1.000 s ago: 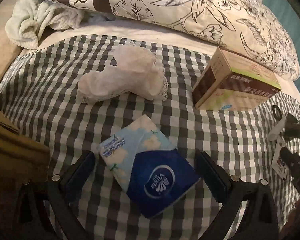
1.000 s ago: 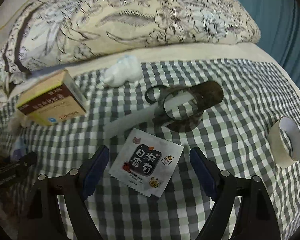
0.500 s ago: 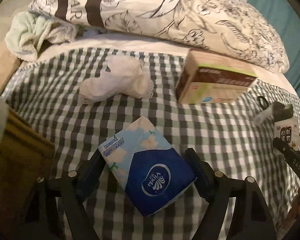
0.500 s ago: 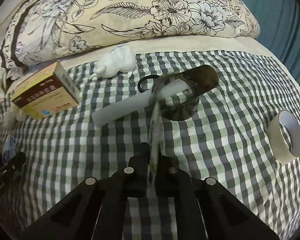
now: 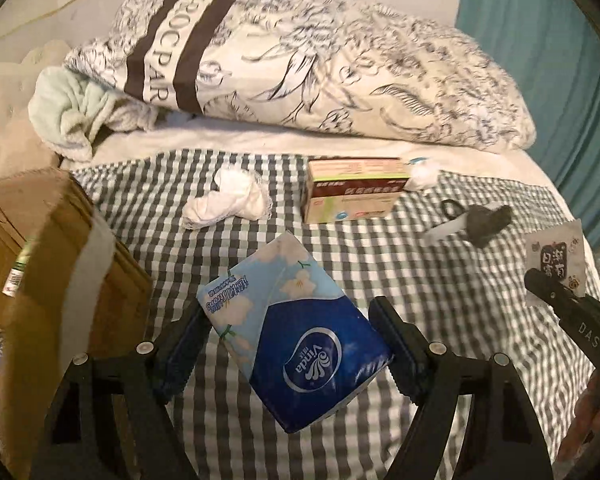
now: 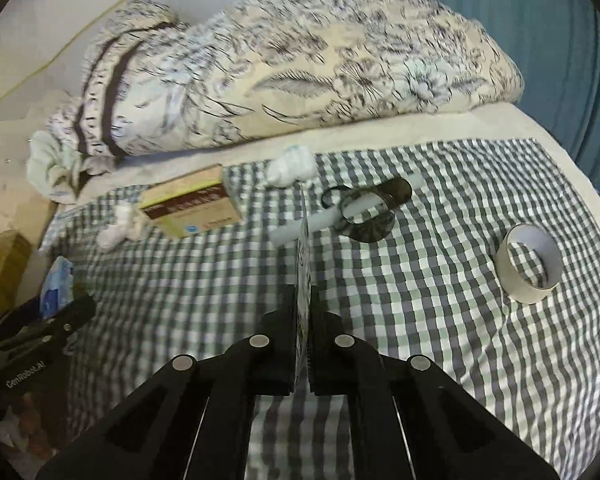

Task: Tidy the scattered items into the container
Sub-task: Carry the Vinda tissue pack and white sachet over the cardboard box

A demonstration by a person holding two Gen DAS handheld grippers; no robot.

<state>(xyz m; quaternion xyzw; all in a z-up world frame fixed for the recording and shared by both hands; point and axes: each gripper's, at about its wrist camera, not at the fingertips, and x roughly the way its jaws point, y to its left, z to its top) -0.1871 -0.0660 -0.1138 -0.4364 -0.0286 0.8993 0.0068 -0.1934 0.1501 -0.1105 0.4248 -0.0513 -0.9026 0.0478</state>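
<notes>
1. the tissue pack (image 5: 296,332) sits clamped between the fingers of the left gripper (image 5: 290,344), lifted off the checked cloth (image 5: 380,256), tilted with its blue end nearest the camera.
2. the right gripper (image 6: 302,320) is pinched together on a thin sachet (image 6: 303,248), seen edge-on and pointing straight ahead of it; the left view shows its printed face (image 5: 554,264).
3. the cardboard box (image 5: 52,248), the likely container, stands just left of the left gripper; what it holds is too blurred to tell.
4. neither held item is in yet, so i judge the task early.
5. ahead of the grippers lie a medicine box (image 5: 352,188), a white lace cloth (image 5: 228,202), a crumpled tissue (image 6: 292,166) and scissors (image 6: 364,208).
6. a tape roll (image 6: 528,264) rests right of the right gripper.
</notes>
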